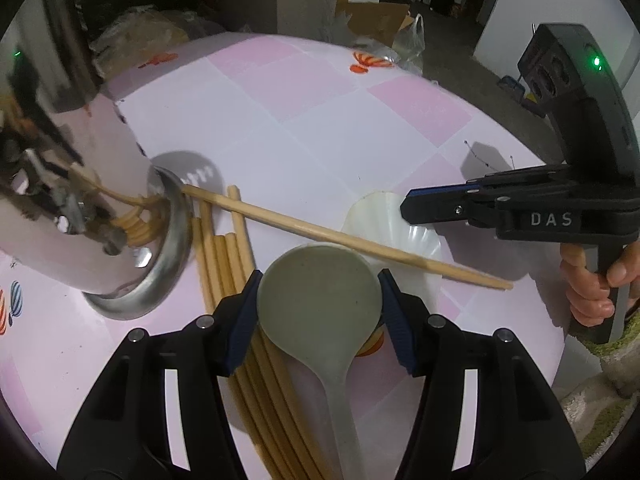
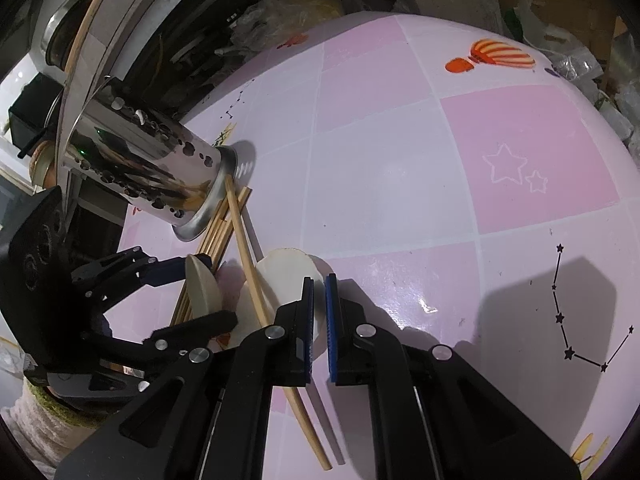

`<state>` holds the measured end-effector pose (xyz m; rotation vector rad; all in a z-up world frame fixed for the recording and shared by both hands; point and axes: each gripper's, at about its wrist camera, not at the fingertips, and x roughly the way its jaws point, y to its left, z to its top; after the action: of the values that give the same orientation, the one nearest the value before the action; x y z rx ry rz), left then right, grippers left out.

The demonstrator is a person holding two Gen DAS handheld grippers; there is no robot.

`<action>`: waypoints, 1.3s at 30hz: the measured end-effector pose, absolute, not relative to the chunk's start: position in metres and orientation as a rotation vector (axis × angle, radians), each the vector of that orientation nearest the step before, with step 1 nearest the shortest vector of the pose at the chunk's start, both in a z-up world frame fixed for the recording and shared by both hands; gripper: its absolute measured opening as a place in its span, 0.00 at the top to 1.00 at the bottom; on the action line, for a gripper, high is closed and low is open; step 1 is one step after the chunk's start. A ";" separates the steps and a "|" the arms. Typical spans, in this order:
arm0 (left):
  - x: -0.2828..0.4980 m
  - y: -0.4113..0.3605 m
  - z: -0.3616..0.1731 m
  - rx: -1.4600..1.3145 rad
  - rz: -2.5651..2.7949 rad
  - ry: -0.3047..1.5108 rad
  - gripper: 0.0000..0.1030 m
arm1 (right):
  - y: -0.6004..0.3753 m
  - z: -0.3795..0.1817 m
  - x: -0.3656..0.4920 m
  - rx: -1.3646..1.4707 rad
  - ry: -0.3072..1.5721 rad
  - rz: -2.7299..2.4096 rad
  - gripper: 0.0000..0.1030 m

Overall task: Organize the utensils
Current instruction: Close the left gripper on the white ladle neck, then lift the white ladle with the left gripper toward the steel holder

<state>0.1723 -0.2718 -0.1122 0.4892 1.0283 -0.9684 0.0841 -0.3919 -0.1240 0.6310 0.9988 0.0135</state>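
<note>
- A perforated steel utensil holder is seen standing on the pink checked worktop at far left; its contents cannot be made out.
- A bundle of chopsticks lies flat beside its base, and one single chopstick is laid across a white spoon.
- The left claw is angled steeply down, its pads pinching the bowl of a pale rice paddle.
- The right claw is pressed together, empty, above the white spoon; a hand is wrapped on its grip.
</note>
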 end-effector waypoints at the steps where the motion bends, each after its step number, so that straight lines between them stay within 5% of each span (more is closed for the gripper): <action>1: 0.172 -0.269 -0.108 0.477 -0.967 1.018 0.47 | -0.391 -0.121 0.084 0.617 0.993 0.010 0.95; 17: 0.161 -0.216 -0.041 0.334 -0.957 0.813 0.47 | -0.383 -0.084 0.089 0.476 0.952 -0.016 0.97; 20: 0.162 -0.208 -0.038 0.318 -0.949 0.805 0.47 | -0.392 -0.094 0.091 0.523 1.004 -0.008 0.92; 22: 0.163 -0.205 -0.038 0.306 -0.943 0.806 0.47 | -0.395 -0.099 0.092 0.541 1.037 -0.001 0.80; 27: 0.168 -0.199 -0.040 0.269 -0.942 0.811 0.47 | -0.395 -0.115 0.097 0.584 1.119 0.016 0.75; 34: 0.174 -0.188 -0.041 0.241 -0.939 0.807 0.47 | -0.370 -0.117 0.114 0.504 1.128 0.034 0.75; 39: 0.176 -0.182 -0.041 0.215 -0.932 0.811 0.47 | -0.356 -0.116 0.122 0.428 1.129 0.035 0.86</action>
<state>0.1759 -0.1822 -0.0414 0.2149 0.8114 -0.9323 0.1220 -0.3562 -0.1157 0.4277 1.1291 0.0353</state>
